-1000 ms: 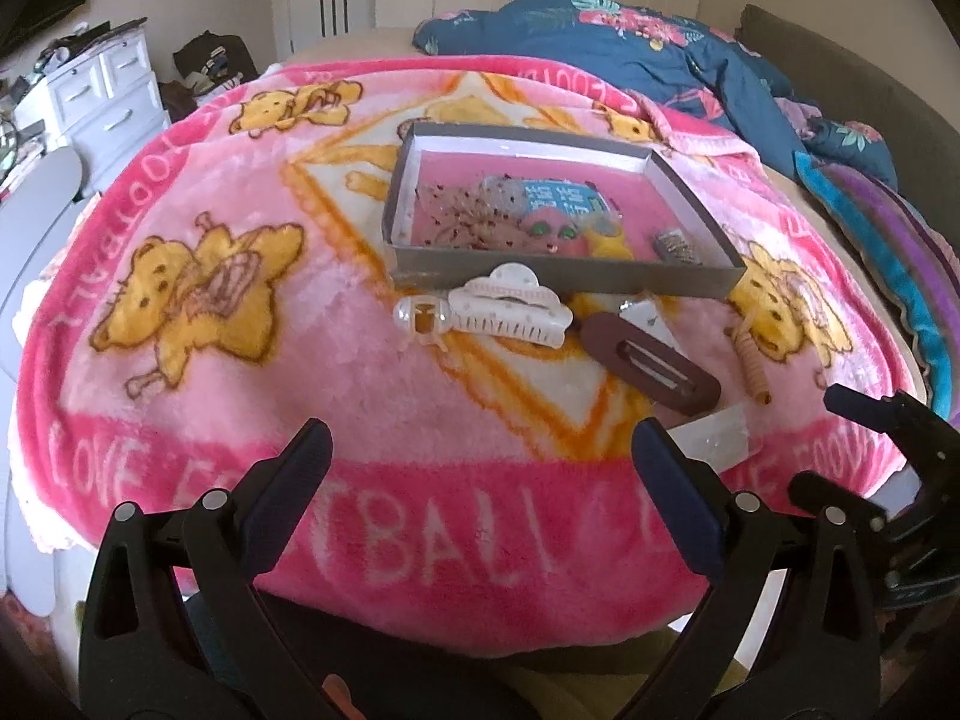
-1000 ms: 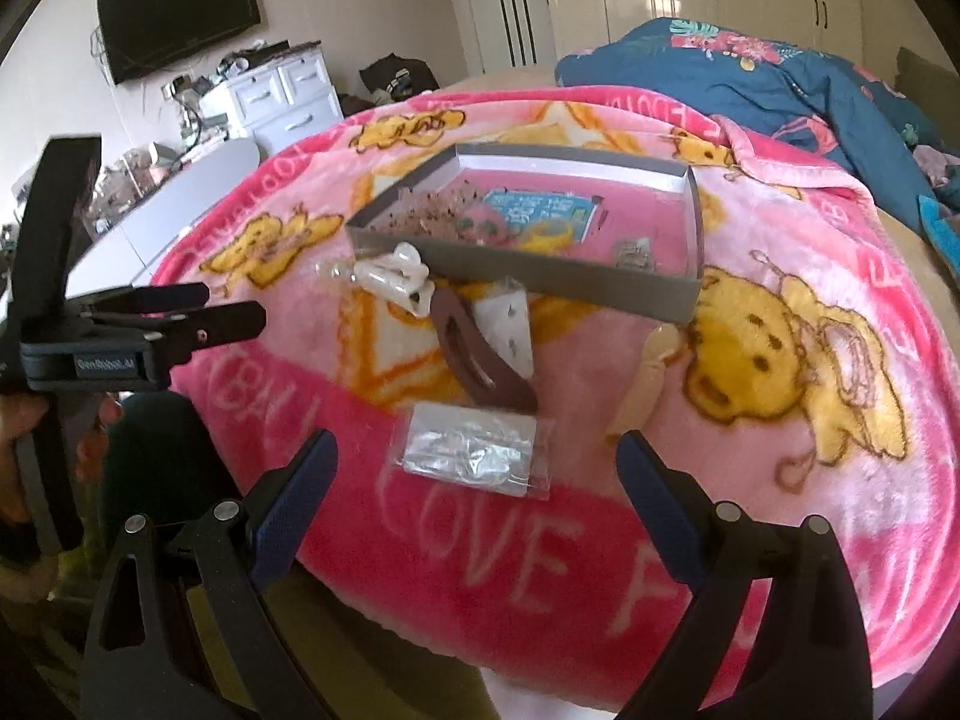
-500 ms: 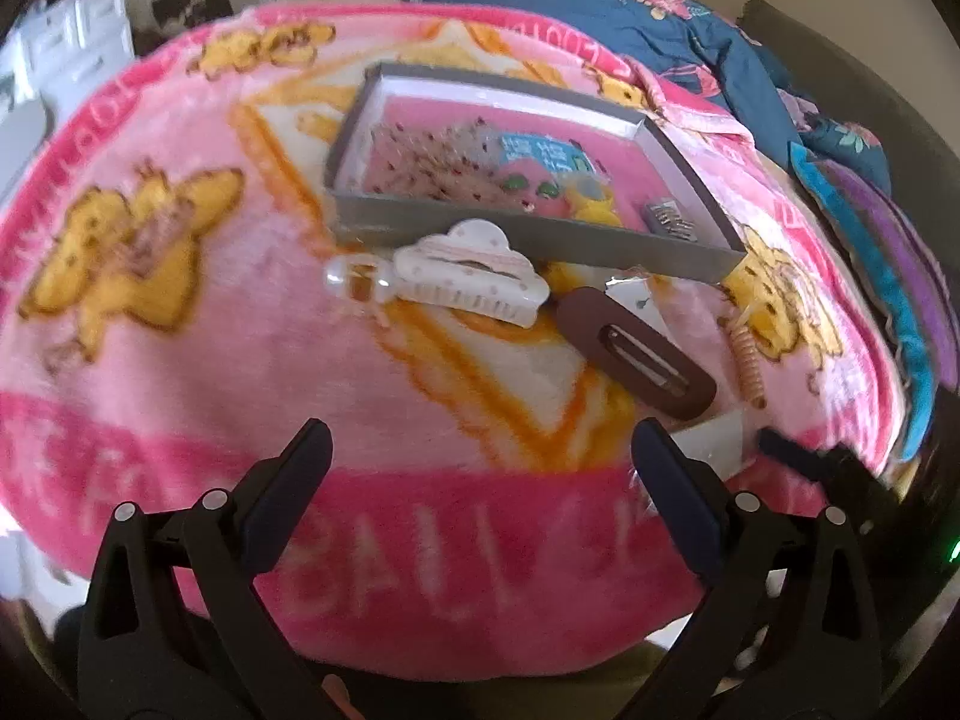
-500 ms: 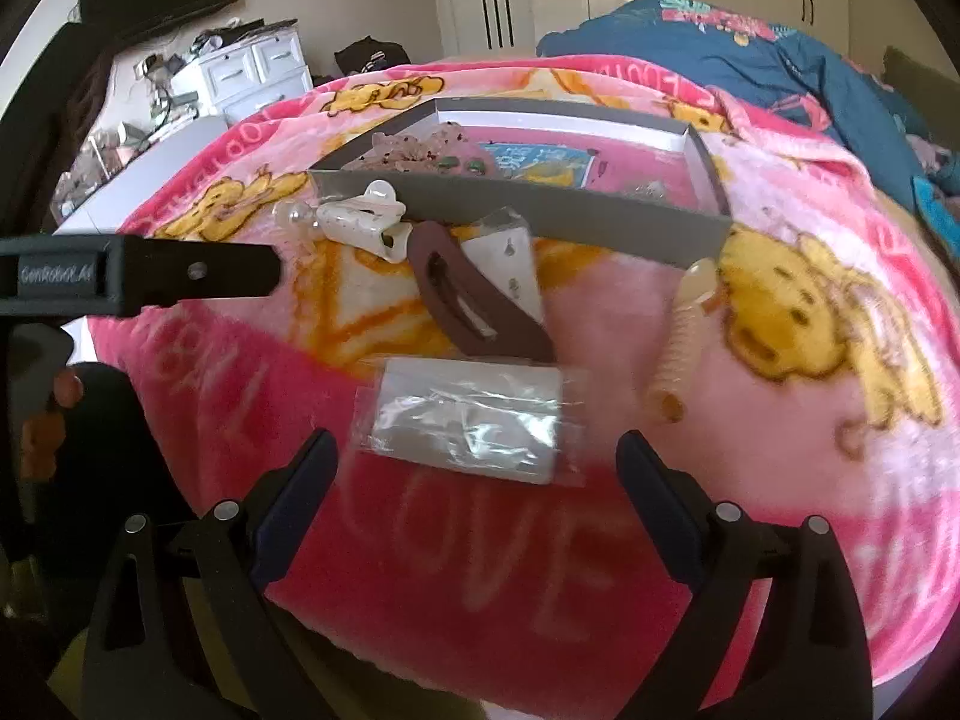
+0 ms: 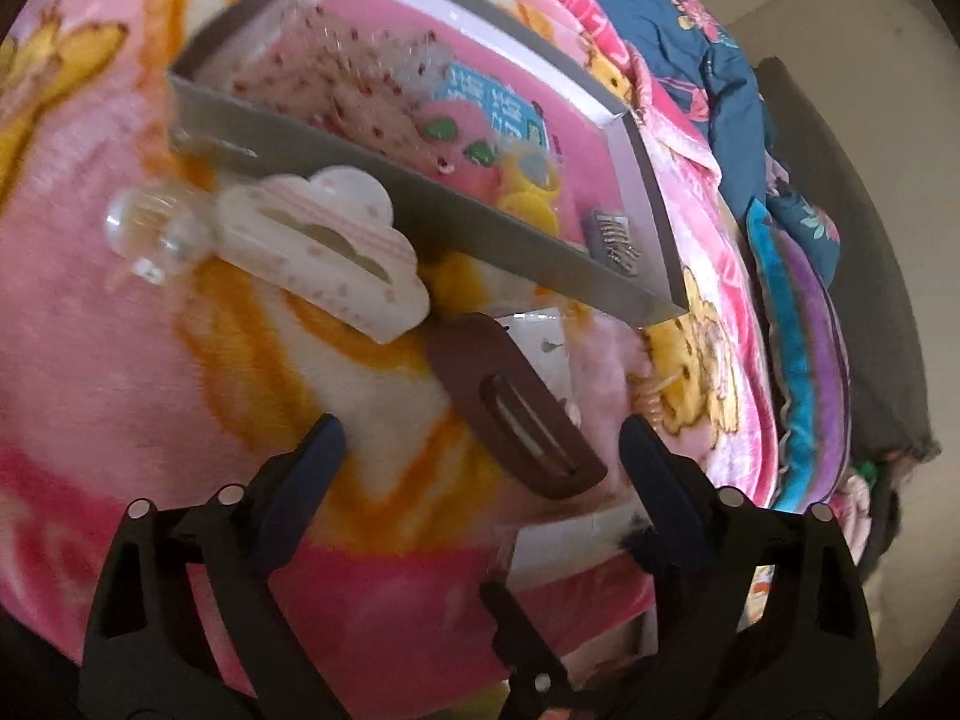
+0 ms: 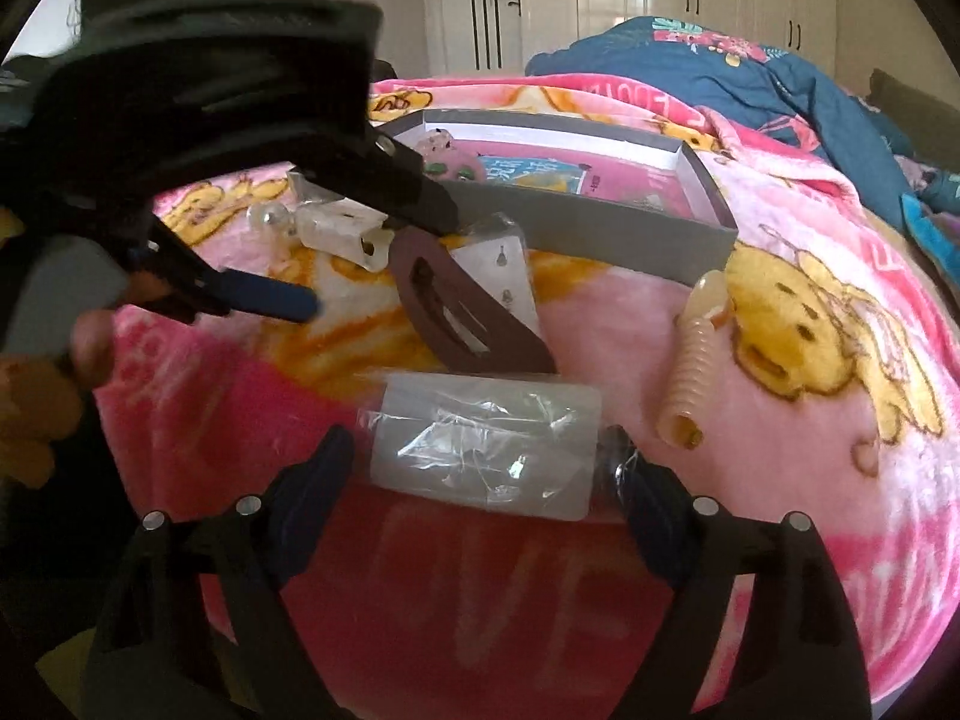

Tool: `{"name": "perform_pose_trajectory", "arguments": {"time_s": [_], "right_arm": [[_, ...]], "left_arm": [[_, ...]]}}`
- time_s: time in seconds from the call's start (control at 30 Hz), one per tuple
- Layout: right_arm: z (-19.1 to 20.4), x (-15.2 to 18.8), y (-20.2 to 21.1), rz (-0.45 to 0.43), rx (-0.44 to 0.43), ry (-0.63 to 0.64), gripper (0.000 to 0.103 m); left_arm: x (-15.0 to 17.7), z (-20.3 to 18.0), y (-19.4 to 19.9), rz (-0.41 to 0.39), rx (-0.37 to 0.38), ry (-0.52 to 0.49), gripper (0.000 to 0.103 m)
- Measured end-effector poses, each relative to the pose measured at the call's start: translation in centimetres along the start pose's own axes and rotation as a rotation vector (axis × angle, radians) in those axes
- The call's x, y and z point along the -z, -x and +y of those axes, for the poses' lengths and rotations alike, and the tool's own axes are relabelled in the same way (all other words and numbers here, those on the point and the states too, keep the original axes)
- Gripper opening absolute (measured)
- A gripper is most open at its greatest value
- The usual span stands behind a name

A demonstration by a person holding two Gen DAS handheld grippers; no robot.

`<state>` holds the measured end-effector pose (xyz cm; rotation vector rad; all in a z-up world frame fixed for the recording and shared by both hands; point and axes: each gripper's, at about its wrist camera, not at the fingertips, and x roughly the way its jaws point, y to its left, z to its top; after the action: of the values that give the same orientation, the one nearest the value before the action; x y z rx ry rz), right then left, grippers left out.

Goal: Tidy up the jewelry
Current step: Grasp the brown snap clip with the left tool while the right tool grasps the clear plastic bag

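Observation:
A brown oval hair clip (image 5: 516, 414) (image 6: 462, 318) lies on the pink blanket in front of the grey box (image 5: 420, 204) (image 6: 600, 234). My left gripper (image 5: 480, 444) (image 6: 360, 252) points down at it. Its jaws are closing, the clip's near end lies between them, and the pads stand apart from it. My right gripper (image 6: 480, 453) straddles a clear plastic packet (image 6: 486, 444) (image 5: 570, 540). Its jaws are closing too, and the fingertips stand just at the packet's edges. A white claw clip (image 5: 324, 246) (image 6: 342, 228) and a small clear clip (image 5: 150, 222) lie left of the brown one.
A beige spiral hair tie (image 6: 690, 372) lies to the right. A white earring card (image 6: 504, 264) sits under the brown clip. The box holds several small packets and trinkets. A blue floral duvet (image 6: 750, 78) lies behind. A person's hand (image 6: 36, 396) holds the left gripper.
The left gripper has dropped, rolled and closed in on the brown clip. The right gripper has sunk down over the clear packet. Both pairs of jaws have narrowed slightly.

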<state>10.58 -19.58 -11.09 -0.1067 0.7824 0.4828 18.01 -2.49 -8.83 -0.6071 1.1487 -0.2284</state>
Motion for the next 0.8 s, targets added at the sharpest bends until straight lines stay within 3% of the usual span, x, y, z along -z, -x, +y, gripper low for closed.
{"name": "perform_pose_trajectory", "arguments": {"time_s": [0.17, 0.3, 0.5, 0.8], "right_arm": [[-1.9, 0.4, 1.4, -0.005, -0.022, -0.033, 0.08], [-3.6, 0.5, 2.8, -0.013, -0.021, -0.07, 0.077], [-5.3, 0.0, 5.1, -0.052, -0.011, -0.086, 0.077], [-5.9, -1.4, 7.1, -0.103, 0.008, -0.093, 0.077]], "left_arm": [[-0.5, -0.9, -1.4, 0.001, 0.007, 0.008, 0.071], [-0.7, -1.6, -2.3, 0.006, -0.007, -0.001, 0.041], [-0.3, -2.3, -2.2, -0.024, -0.036, -0.057, 0.036], [0.5, -2.7, 2.0, -0.086, 0.004, -0.109, 0.025]]}}
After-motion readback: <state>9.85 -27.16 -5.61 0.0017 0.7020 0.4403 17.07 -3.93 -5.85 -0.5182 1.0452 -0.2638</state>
